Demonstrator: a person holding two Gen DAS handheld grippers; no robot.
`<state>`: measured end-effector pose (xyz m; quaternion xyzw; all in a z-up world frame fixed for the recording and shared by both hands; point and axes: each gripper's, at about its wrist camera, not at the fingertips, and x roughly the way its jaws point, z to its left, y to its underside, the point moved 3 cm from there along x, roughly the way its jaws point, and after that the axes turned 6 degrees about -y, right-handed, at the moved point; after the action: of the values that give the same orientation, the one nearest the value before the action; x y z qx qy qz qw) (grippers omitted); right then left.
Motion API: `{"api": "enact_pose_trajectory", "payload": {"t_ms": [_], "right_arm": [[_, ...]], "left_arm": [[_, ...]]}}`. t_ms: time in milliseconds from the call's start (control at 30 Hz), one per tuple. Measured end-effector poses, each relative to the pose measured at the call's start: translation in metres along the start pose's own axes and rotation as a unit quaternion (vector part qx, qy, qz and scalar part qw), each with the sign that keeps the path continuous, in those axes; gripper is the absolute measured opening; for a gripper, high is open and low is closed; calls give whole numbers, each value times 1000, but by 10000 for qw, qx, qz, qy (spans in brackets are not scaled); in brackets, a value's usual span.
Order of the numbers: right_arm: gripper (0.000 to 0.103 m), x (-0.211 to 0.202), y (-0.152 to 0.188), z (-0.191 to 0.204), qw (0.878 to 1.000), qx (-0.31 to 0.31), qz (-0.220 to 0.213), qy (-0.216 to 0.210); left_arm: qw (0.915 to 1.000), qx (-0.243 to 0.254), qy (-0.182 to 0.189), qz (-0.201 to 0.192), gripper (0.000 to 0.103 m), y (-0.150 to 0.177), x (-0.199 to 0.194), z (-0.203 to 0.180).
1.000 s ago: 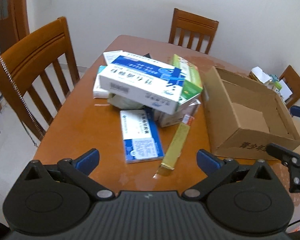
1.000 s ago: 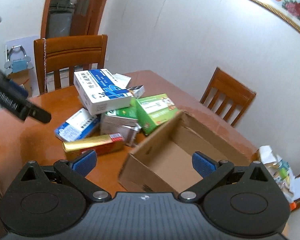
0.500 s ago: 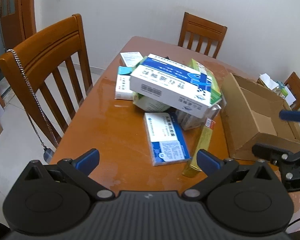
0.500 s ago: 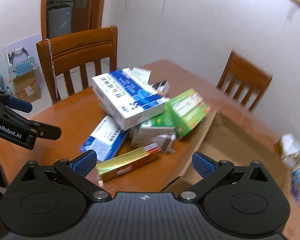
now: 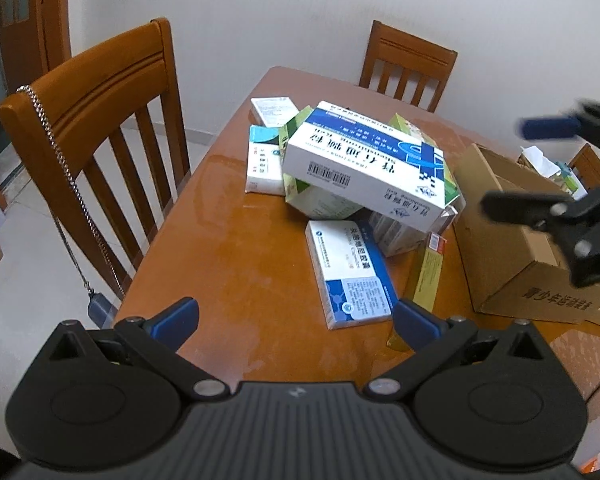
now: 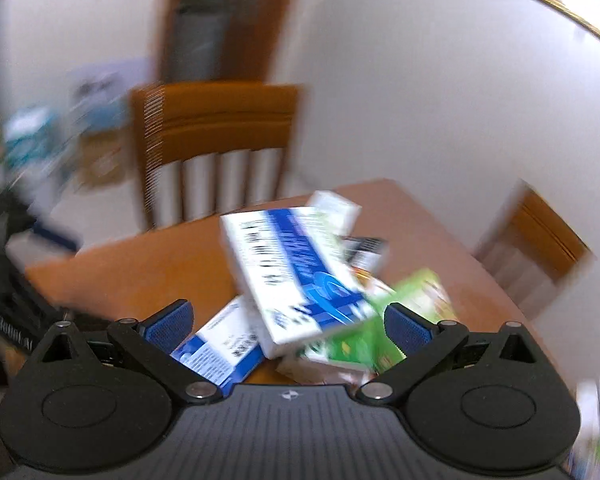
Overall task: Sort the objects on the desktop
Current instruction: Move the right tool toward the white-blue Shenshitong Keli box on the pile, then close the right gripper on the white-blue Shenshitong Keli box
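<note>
Both tools, left (image 5: pixel 296 322) and right (image 6: pixel 286 326), gape wide above glossy rectangular cardboard cartons (image 5: pixel 364 168).

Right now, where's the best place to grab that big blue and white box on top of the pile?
Take the big blue and white box across its narrow width, near the middle, coming from above. It lies tilted on the pile with its broad face up and its long sides clear. Both the left gripper and right gripper are open.

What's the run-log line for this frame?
left hand-held gripper: open, empty | right hand-held gripper: open, empty, above pile | big blue-white box: atop pile | cardboard box: open
</note>
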<state>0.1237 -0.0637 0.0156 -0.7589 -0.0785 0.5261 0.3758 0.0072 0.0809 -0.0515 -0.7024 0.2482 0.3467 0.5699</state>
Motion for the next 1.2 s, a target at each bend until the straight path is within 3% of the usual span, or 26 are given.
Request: {"api": "enact_pose_trajectory", "payload": {"t_ms": [67, 167, 267, 367, 433, 567, 833, 1200], "right_arm": [[103, 11, -8, -5, 9954, -701, 238, -604], [103, 27, -21, -14, 9845, -1479, 693, -644], [103, 37, -38, -34, 9861, -1293, 798, -673], [103, 59, -50, -51, 9857, -931, 1184, -750], [103, 71, -53, -54, 9829, -1025, 1339, -735], [103, 86, -55, -52, 9759, -1191, 1570, -938], [103, 111, -61, -50, 9716, -795, 1853, -1237], [103, 134, -66, -47, 9625, -901, 2078, -1494]], "left_arm": [[9999, -115, 74, 65, 103, -2, 3, 1], [9994, -274, 177, 135, 103, -4, 6, 3], [9995, -263, 149, 129, 103, -4, 7, 2], [9996, -221, 59, 171, 103, -7, 11, 0], [9996, -235, 99, 108, 103, -8, 12, 1], [9996, -270, 50, 32, 103, -16, 16, 4], [9993, -328, -8, 152, 103, -31, 30, 3], [9991, -315, 49, 281, 103, -29, 37, 1]]}}
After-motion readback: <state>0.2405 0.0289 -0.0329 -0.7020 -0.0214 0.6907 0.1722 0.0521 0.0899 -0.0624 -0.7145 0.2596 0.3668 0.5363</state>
